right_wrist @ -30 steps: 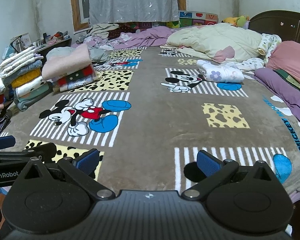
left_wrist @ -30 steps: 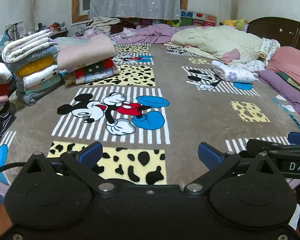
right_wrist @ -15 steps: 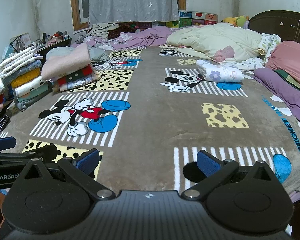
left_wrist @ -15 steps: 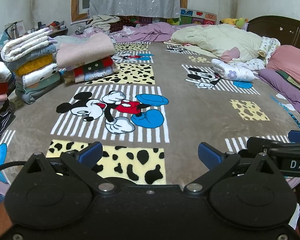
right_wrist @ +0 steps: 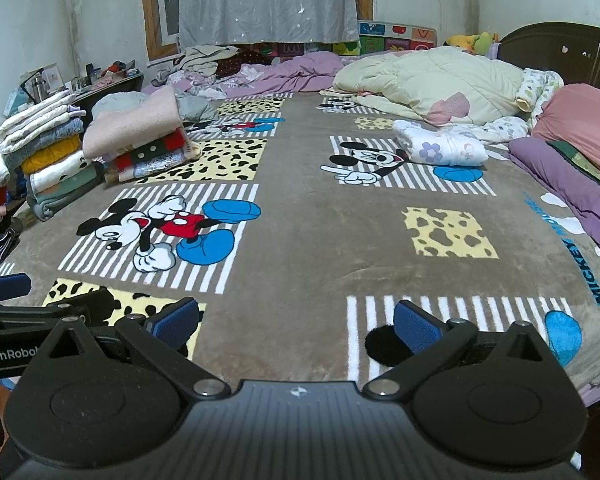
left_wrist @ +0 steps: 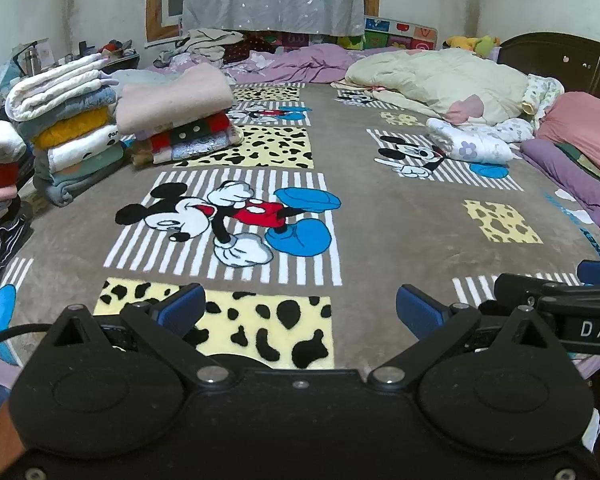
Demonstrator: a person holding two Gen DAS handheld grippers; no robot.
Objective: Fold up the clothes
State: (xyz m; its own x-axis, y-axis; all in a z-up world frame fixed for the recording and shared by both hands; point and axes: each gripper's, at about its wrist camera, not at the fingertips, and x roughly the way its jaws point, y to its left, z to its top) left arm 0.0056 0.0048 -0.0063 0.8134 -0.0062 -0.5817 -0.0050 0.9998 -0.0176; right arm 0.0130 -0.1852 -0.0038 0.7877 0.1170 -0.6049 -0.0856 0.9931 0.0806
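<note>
My left gripper [left_wrist: 300, 310] hovers open over the near edge of a brown cartoon-mouse blanket [left_wrist: 380, 216], nothing between its blue pads. My right gripper [right_wrist: 296, 322] is open too, empty, just right of the left one; its arm [left_wrist: 560, 304] shows at the right of the left wrist view. Two piles of folded clothes stand at the far left: one topped by a white blanket [left_wrist: 60, 92], one topped by a pink garment [left_wrist: 172, 100]. A small white flowered bundle [right_wrist: 440, 146] lies far right. Unfolded clothes [right_wrist: 204, 60] are heaped under the window.
A cream quilt [left_wrist: 440, 80] and a purple cover [left_wrist: 300, 64] lie at the back. Pink and purple bedding [right_wrist: 572, 168] lines the right side. More clothes [left_wrist: 0, 160] are stacked at the left edge, with a striped garment [left_wrist: 0, 240] below. Dark cabinet [left_wrist: 572, 60] at back right.
Both views have shifted very slightly; the grippers stay open and empty, and nothing on the bed has moved.
</note>
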